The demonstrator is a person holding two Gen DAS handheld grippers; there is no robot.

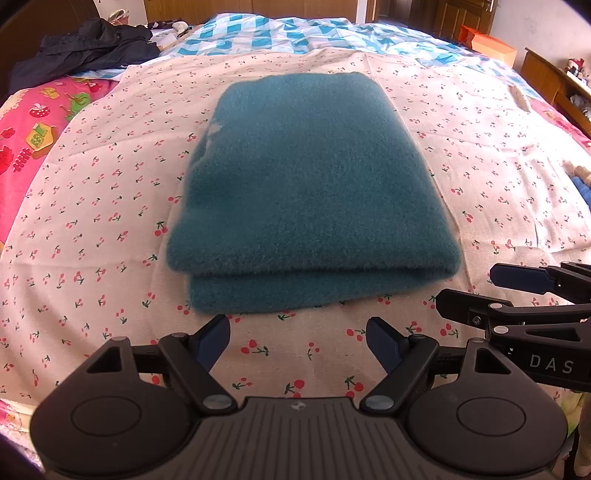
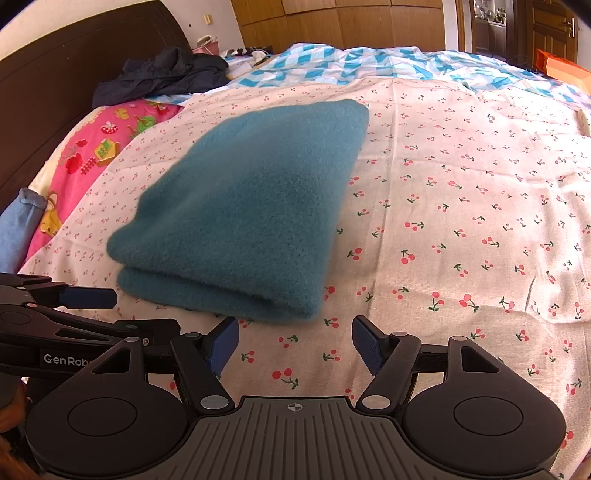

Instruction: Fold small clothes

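Note:
A fuzzy teal garment [image 1: 306, 192] lies folded into a thick rectangle on the cherry-print sheet [image 1: 110, 229], its folded edge toward me. My left gripper [image 1: 298, 341] hovers just short of that near edge, open, with nothing between its blue pads. In the right wrist view the same teal garment [image 2: 251, 206] sits ahead and to the left. My right gripper [image 2: 294, 341] is open and empty too, just off the garment's near right corner. Each gripper shows in the other's view at the side: the right gripper [image 1: 517, 291] and the left gripper [image 2: 74, 306].
A dark jacket [image 2: 166, 72] is heaped at the bed's far left, beside a pink cartoon-print cover [image 1: 33, 125]. A blue-and-white checked quilt [image 1: 295, 33] lies across the far side. Orange box [image 1: 487, 44] and wooden furniture stand at the right. A blue sleeve [image 2: 18, 232] is at the left.

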